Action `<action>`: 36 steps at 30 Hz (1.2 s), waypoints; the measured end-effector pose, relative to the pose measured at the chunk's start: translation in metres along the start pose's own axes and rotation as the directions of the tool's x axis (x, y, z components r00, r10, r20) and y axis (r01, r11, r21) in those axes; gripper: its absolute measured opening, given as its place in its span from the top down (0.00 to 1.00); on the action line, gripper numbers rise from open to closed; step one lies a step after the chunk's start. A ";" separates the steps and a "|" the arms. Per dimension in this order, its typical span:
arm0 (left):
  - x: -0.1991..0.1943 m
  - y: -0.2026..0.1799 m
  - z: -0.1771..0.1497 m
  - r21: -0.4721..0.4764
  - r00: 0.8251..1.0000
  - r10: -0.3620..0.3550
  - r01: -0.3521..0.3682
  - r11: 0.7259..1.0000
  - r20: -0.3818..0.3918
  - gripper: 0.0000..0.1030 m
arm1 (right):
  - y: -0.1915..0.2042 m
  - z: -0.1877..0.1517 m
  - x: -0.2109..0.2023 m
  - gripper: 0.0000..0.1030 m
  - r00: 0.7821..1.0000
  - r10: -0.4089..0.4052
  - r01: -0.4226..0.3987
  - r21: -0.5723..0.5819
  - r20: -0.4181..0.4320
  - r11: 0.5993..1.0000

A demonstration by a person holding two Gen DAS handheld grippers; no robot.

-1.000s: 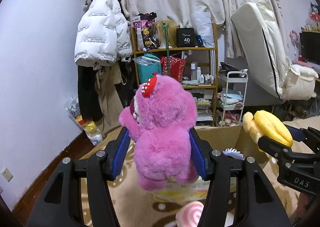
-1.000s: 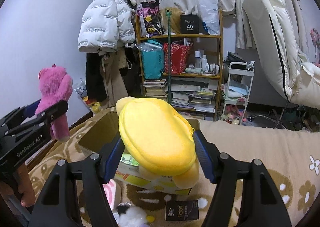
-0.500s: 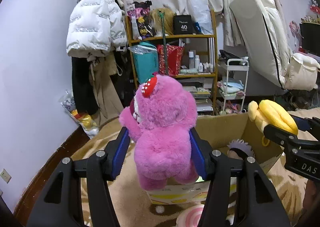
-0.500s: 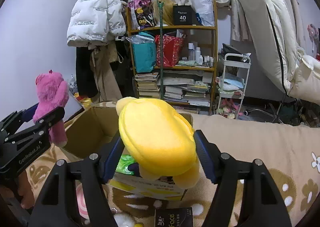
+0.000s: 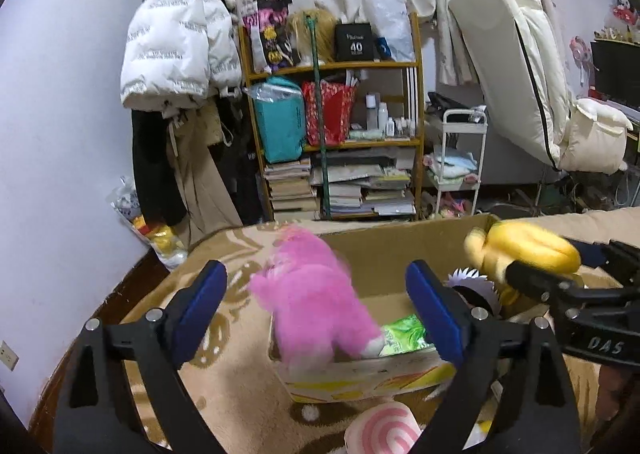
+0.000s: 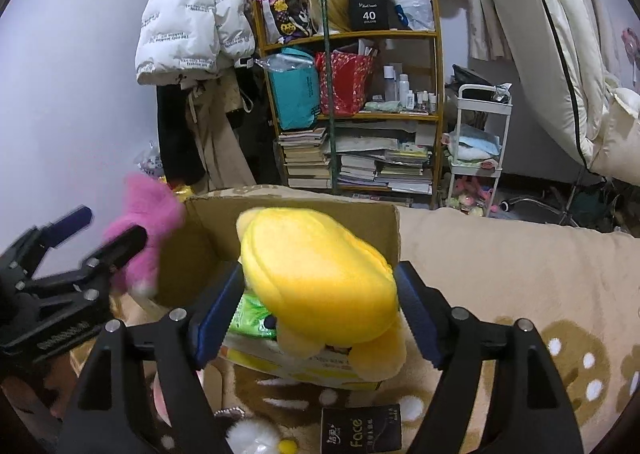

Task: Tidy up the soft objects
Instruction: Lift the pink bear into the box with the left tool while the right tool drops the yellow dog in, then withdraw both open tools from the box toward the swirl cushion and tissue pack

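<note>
From the left wrist, the left tongs point(image 5: 316, 286) stand spread wide, their blue pads clear of the pink plush toy point(image 5: 316, 306); the toy, blurred, sits between them at the near left corner of the cardboard box point(image 5: 384, 250), partly inside it and touching neither pad; a green packet point(image 5: 402, 334) lies on the box floor; the box rests on a tan patterned blanket point(image 5: 236, 394); at the right, the right tongs point(image 5: 560, 274) grip a yellow plush toy point(image 5: 524, 250) over the far right side of the box; a pink-swirl cushion point(image 5: 384, 430) lies just in front of the box.

From the right wrist, the right tongs point(image 6: 320, 294) are closed on the yellow plush toy point(image 6: 320, 274), both pads pressing its sides, above the open box point(image 6: 208, 226); the left tongs point(image 6: 108, 230) show at the left, parted, with the pink toy point(image 6: 148, 222) beside the box's left wall; a black packet marked "face" point(image 6: 360, 430) lies on the blanket point(image 6: 520, 274) before the box.
</note>
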State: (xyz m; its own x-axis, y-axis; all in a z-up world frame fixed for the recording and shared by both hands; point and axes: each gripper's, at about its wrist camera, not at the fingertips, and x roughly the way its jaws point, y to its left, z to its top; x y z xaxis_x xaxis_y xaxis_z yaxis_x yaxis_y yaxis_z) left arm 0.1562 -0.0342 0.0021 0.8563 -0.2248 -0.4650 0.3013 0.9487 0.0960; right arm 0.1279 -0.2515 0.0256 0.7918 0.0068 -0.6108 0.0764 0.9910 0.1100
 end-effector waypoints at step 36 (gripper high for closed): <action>-0.085 0.010 -0.028 0.009 0.991 0.038 -0.038 0.999 -0.130 0.03 | -0.013 -0.020 -0.082 0.00 0.999 -0.050 0.051 0.062 -0.013 0.997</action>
State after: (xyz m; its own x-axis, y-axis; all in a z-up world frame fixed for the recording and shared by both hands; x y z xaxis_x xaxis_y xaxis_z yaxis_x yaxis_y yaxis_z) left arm 0.0741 0.0004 0.0180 0.8056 -0.1575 -0.5711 0.2725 0.9545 0.1213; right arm 0.0503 -0.2628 0.0587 0.7790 -0.0410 -0.6256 0.1540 0.9798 0.1274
